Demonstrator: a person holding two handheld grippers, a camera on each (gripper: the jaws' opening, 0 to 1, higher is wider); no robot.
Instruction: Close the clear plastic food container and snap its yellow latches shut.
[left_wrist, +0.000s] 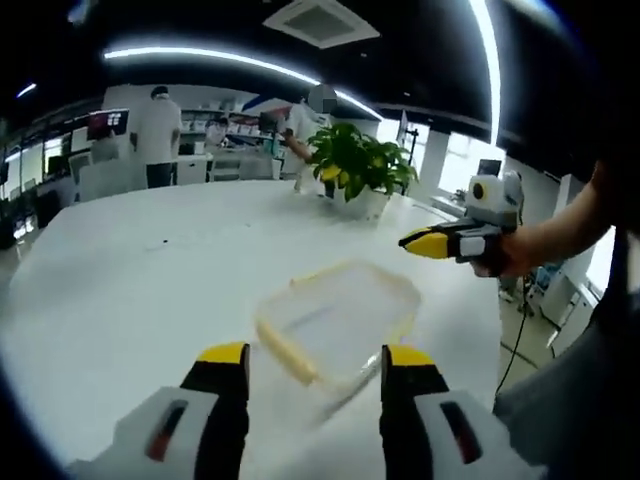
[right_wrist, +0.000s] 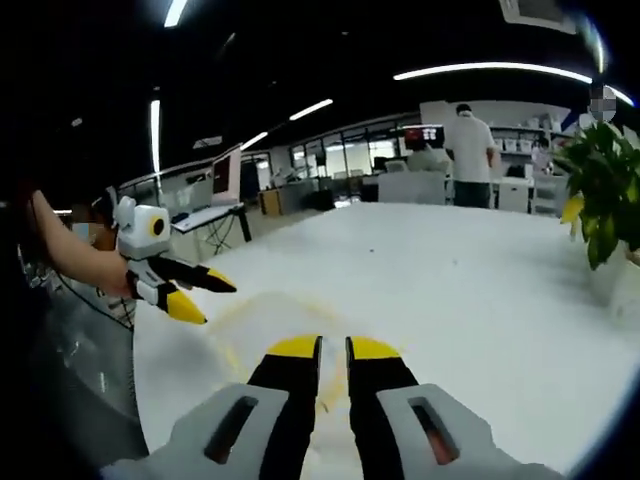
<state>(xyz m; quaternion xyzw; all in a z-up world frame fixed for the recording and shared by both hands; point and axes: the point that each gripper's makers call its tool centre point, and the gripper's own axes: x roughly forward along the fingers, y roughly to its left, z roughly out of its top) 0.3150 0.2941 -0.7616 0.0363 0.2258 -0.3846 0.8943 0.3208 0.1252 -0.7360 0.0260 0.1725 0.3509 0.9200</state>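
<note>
The clear plastic container (left_wrist: 345, 315) with a yellow rim lies flat on the white table (left_wrist: 150, 290), just beyond my left gripper (left_wrist: 316, 354). That gripper is open, with nothing between its widely spread jaws. A long yellow latch (left_wrist: 285, 350) shows on the container's near left side. The picture is too blurred to tell how the lid sits. My right gripper (left_wrist: 418, 243) hovers above the container's far right side, held by a hand, tips together. In the right gripper view my right gripper (right_wrist: 333, 347) is shut on nothing, above the faint container (right_wrist: 250, 325). The left gripper (right_wrist: 205, 298) is at the left, open.
A potted green plant (left_wrist: 355, 165) stands at the table's far edge, also seen as the plant (right_wrist: 600, 190) at the right. Several people stand among desks and monitors behind the table. The table edge (left_wrist: 495, 330) runs close to the container's right.
</note>
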